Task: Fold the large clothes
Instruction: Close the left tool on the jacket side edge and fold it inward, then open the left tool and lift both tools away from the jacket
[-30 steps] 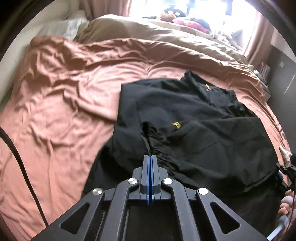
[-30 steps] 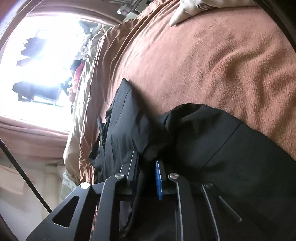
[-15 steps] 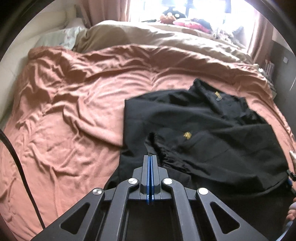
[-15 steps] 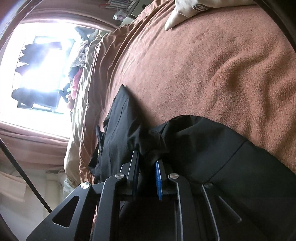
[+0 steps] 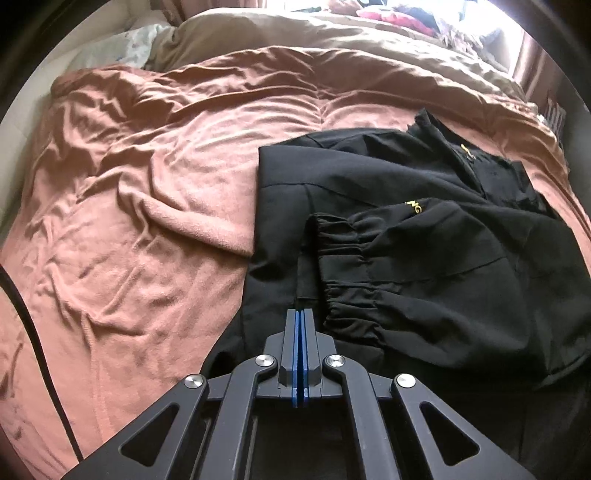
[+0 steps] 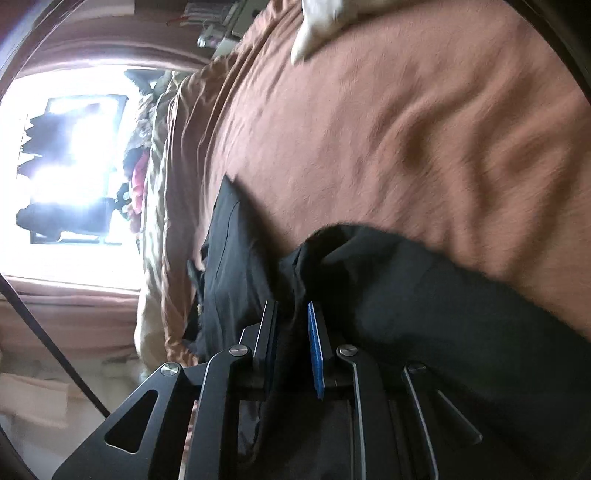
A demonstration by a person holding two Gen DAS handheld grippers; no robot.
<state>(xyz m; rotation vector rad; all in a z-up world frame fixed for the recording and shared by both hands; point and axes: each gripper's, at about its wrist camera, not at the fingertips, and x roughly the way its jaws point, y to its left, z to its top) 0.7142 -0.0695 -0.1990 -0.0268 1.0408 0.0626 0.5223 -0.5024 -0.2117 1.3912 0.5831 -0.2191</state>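
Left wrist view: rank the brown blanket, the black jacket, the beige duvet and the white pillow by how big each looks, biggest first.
1. brown blanket
2. black jacket, though it lies nearer the camera
3. beige duvet, farther away and partly cut off
4. white pillow, only a corner showing

One black jacket (image 5: 424, 236) is seen at 3 o'clock, with two yellow marks (image 5: 413, 207) counted on it. One brown blanket (image 5: 147, 206) is spread at 9 o'clock, and one tan cover (image 5: 295, 33) is seen at 12 o'clock. Two grippers are counted: one left gripper (image 5: 300, 314), one right gripper (image 6: 291, 314). One bright window (image 6: 70, 177) is seen at 9 o'clock.
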